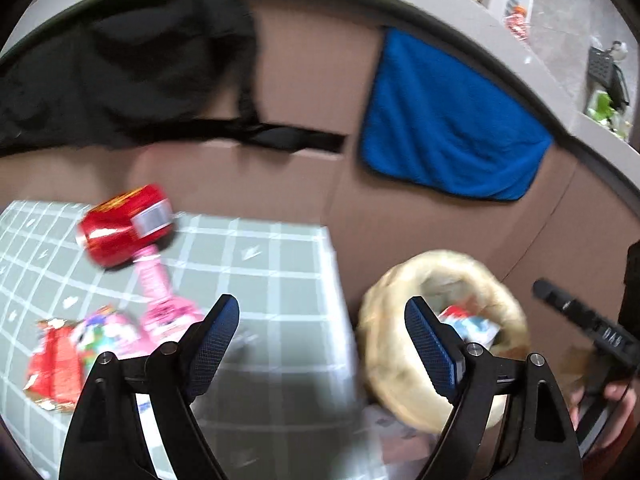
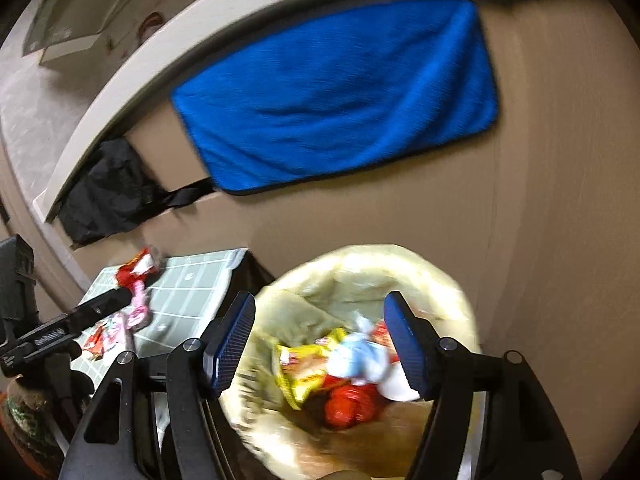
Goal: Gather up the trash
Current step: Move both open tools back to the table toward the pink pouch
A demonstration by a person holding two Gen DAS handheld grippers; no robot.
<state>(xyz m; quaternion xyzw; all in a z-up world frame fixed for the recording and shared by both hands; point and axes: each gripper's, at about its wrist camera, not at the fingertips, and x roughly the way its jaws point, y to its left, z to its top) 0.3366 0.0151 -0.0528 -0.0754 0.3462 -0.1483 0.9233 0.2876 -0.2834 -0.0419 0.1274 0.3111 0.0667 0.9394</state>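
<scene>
A bin lined with a pale yellow bag [image 2: 400, 272] stands beside a small table with a green checked cloth [image 1: 260, 264]. The bin holds a yellow wrapper [image 2: 304, 372], a white and blue wrapper [image 2: 360, 356] and a red piece [image 2: 348, 404]. My right gripper [image 2: 320, 344] is open and empty above the bin's mouth. My left gripper [image 1: 322, 344] is open and empty over the table's right edge. On the table lie a red can [image 1: 120, 226], a pink bottle [image 1: 156, 300], a pink wrapper [image 1: 108, 332] and a red wrapper [image 1: 52, 368]. The bin also shows in the left wrist view [image 1: 400, 320].
A brown cardboard wall [image 1: 480, 232] stands behind the table and bin. A blue towel [image 1: 448, 120] and a black cloth [image 1: 120, 72] hang over its top edge. The right gripper's black body [image 1: 580, 328] shows at the right of the left wrist view.
</scene>
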